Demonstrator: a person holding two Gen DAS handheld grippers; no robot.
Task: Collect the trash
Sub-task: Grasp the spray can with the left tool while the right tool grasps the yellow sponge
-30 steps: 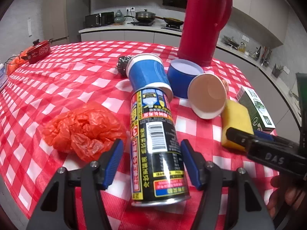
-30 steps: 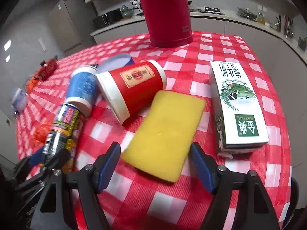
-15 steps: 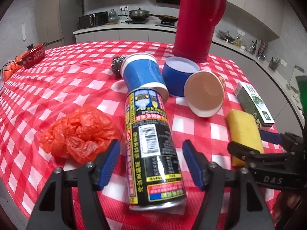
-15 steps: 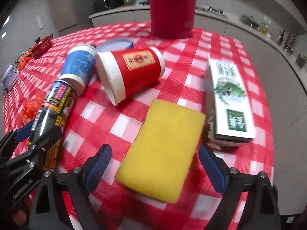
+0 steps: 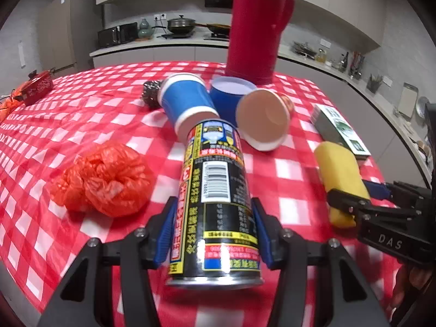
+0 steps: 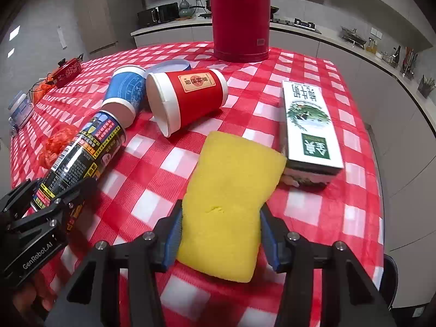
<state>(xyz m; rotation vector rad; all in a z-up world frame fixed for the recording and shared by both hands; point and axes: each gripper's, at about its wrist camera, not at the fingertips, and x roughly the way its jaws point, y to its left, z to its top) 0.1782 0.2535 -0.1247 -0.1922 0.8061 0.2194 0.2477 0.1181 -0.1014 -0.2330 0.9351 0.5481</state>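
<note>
Black spray can (image 5: 216, 196) lying on the red checked tablecloth (image 5: 81, 114), pinched at its lower body between the blue pads of the left gripper (image 5: 214, 234), jaws narrowed onto it. Yellow sponge (image 6: 229, 204) flat on the cloth, squeezed at its near end by the right gripper (image 6: 220, 237). Just beyond the can: tipped blue cup (image 5: 188, 103), red cup (image 6: 188, 98) on its side. Crumpled orange bag (image 5: 103, 179) left of the can, green-and-white carton (image 6: 310, 125) touching the sponge's far corner. Red thermos (image 5: 259, 24) upright behind.

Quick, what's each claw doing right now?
Left gripper: shut on the spray can.
Right gripper: shut on the sponge.
</note>
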